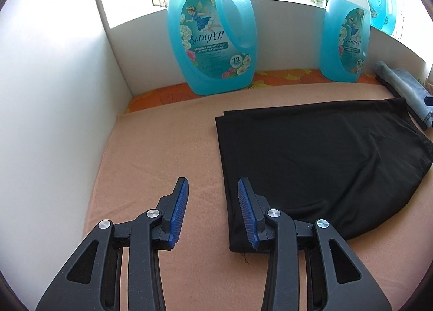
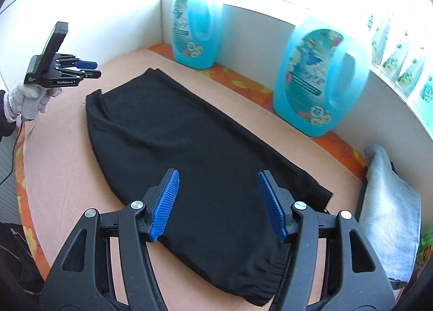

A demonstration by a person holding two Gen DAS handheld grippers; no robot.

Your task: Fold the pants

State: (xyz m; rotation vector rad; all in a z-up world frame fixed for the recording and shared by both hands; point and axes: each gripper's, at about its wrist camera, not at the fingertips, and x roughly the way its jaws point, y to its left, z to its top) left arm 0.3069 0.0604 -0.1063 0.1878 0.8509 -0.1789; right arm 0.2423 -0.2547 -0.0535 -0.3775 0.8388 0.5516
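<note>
The pants [image 2: 194, 154] lie flat on the peach cloth [image 1: 162, 148], already doubled leg on leg, and their long axis runs from your left hand to your right hand. The hem end points toward your left gripper [image 1: 212, 189], the elastic waist toward your right gripper [image 2: 217, 184].

Your left gripper hangs over the near hem corner: one finger is above the black fabric edge, the other above bare cloth. Its jaws stand wide apart and hold nothing. Your right gripper hangs directly above the waist end, jaws also wide and empty, with the waistband just below and between the fingers.

So each hand is nearer to its own end. I judge that the next fold brings one short end over the other, along the long axis; for this each gripper must come down on its own corner.

The cloth is soft and may lift together with the fabric. Two detergent bottles [image 1: 211, 37] stand at the back wall, near the far long edge. A grey towel [image 2: 389, 202] lies just beyond the waist.
</note>
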